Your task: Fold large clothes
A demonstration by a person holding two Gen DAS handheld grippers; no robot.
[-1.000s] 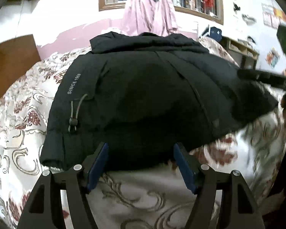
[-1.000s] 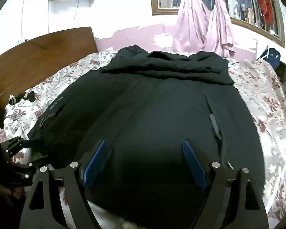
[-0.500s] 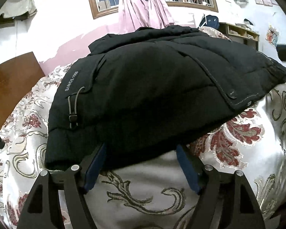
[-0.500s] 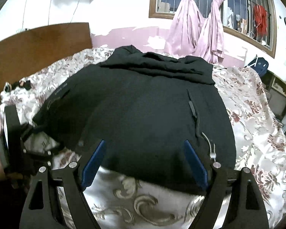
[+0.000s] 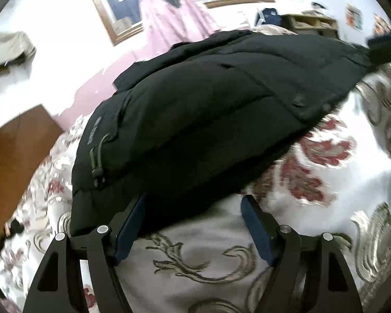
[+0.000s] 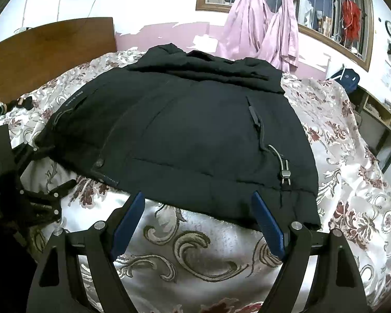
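Observation:
A large black padded jacket (image 6: 195,135) lies spread on a bed with a floral cover (image 6: 195,247), hem toward me, hood at the far end. In the left wrist view the jacket (image 5: 208,120) is seen low from its left hem corner. My left gripper (image 5: 194,206) is open and empty, its left finger just under the hem edge. My right gripper (image 6: 198,203) is open and empty at the hem's near edge, right of centre. The left gripper also shows in the right wrist view (image 6: 39,182) at the jacket's left corner.
A wooden headboard (image 6: 52,47) stands at the far left. Pink curtains (image 6: 268,26) hang at a barred window behind the bed. Shelves (image 6: 378,120) stand to the right of the bed. Small dark items (image 6: 18,104) lie near the headboard.
Both grippers have drawn back toward the hem and dropped lower. The left wrist view has tilted and is blurred from motion. The jacket lies where it was.

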